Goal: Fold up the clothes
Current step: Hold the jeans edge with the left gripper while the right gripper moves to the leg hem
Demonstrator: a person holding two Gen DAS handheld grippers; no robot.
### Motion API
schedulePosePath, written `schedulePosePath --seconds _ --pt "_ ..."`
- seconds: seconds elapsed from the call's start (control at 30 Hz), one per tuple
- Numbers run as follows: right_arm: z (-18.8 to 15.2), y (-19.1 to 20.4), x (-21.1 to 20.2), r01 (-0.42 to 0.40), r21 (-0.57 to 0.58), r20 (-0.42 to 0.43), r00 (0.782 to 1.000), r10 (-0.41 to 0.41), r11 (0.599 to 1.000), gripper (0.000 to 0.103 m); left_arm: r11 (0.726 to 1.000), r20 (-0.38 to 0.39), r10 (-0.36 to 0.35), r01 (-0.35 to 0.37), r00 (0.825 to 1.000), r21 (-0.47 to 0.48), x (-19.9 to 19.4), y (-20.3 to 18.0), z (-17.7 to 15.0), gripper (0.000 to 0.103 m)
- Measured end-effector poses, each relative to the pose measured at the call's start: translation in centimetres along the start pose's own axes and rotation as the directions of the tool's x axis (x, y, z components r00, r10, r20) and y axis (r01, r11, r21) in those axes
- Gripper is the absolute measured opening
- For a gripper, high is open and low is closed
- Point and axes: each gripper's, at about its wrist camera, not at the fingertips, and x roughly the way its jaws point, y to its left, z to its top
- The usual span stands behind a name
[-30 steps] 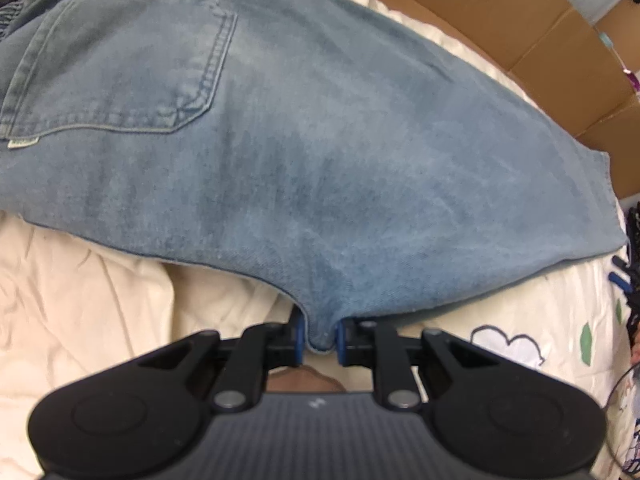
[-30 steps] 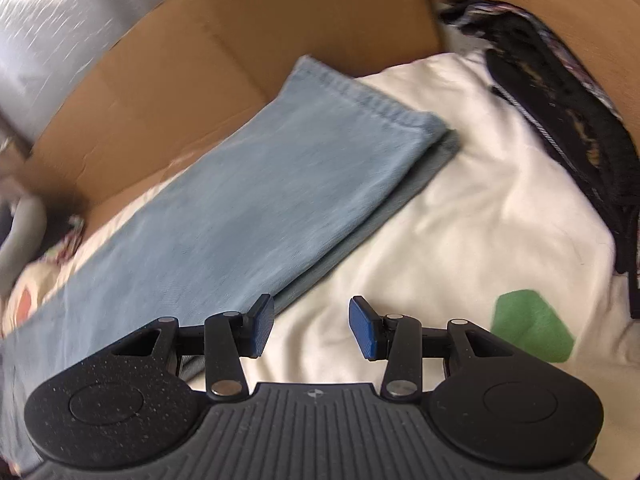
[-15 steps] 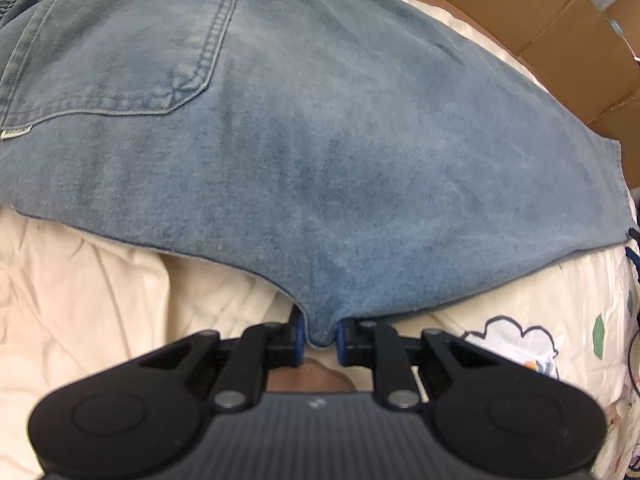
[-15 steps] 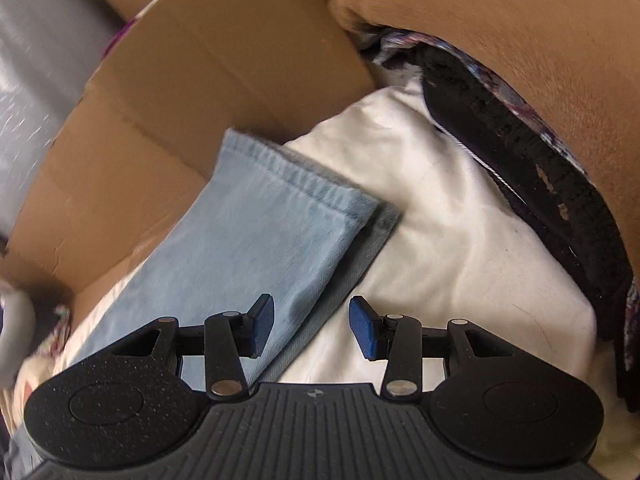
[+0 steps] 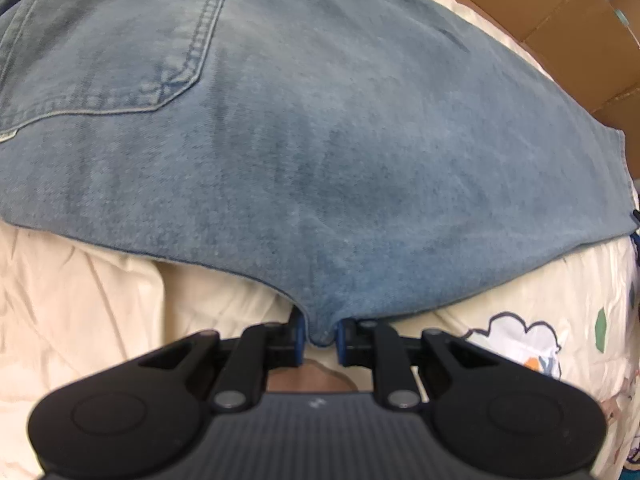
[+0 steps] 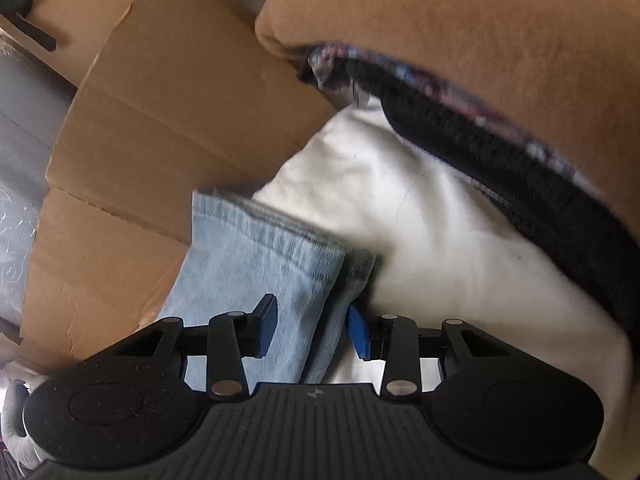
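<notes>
**Jeans pinched at near edge, hem end between open fingers**

Jeans (image 5: pixel 320 152): light blue denim, spread flat across a cream bedsheet (image 5: pixel 80 300). Back pocket (image 5: pixel 108 44) faces up at upper left in the left wrist view. The fabric's near edge dips to a small peak at bottom centre.

Left gripper (image 5: pixel 320 340): closed tight on that peak of denim, the 2 blue pads pressing it from either side. Fabric pulls into a point where it enters the jaws.

Leg hem (image 6: pixel 272 236): seen from the right wrist, 2 layers stacked, the lower layer showing as a darker strip along the right side. Hem stitching is blurred.

Right gripper (image 6: pixel 312 330): jaws apart, moderately wide, with the hem end of the leg lying between the fingers. Left pad sits over the denim, right pad at the fabric's right edge beside the sheet. Contact cannot be told.

Surroundings: flattened cardboard (image 6: pixel 160 120) beyond the hem. A tan cloth (image 6: pixel 480 32) lies over a dark patterned garment (image 6: pixel 500 160) at upper right. The sheet carries a cloud print (image 5: pixel 516 336) near the left gripper.
</notes>
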Motion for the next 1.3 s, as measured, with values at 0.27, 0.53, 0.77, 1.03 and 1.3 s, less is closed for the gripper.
schedulePosePath --seconds 0.27,0.53,0.77,1.03,1.3 --pt "0.0 1.0 0.4 -0.008 -0.156 -0.001 1.000 0.009 0.988 0.032 0.999 -0.013 0.011 -0.010 1.000 0.036 0.2 -0.6 0.1 0.016" --pt "0.5 0.9 1.2 -0.020 -0.209 -0.017 1.000 0.017 0.978 0.033 0.999 -0.002 0.005 -0.005 1.000 0.042 0.2 -0.8 -0.4 0.016" --pt "0.2 -0.6 1.3 -0.077 -0.157 -0.011 0.997 0.076 0.985 0.033 0.997 -0.027 -0.012 0.014 1.000 0.070 0.1 -0.9 -0.6 0.016" --pt "-0.6 -1.8 1.6 -0.137 -0.118 -0.017 0.991 0.136 0.983 0.032 0.995 -0.034 -0.018 0.022 0.999 0.099 0.5 -1.3 -1.4 0.016" --pt "-0.5 -1.7 2.5 -0.167 -0.144 -0.016 0.986 0.166 0.975 0.032 0.997 -0.008 -0.024 0.024 1.000 0.075 0.4 -0.9 -3.0 0.016"
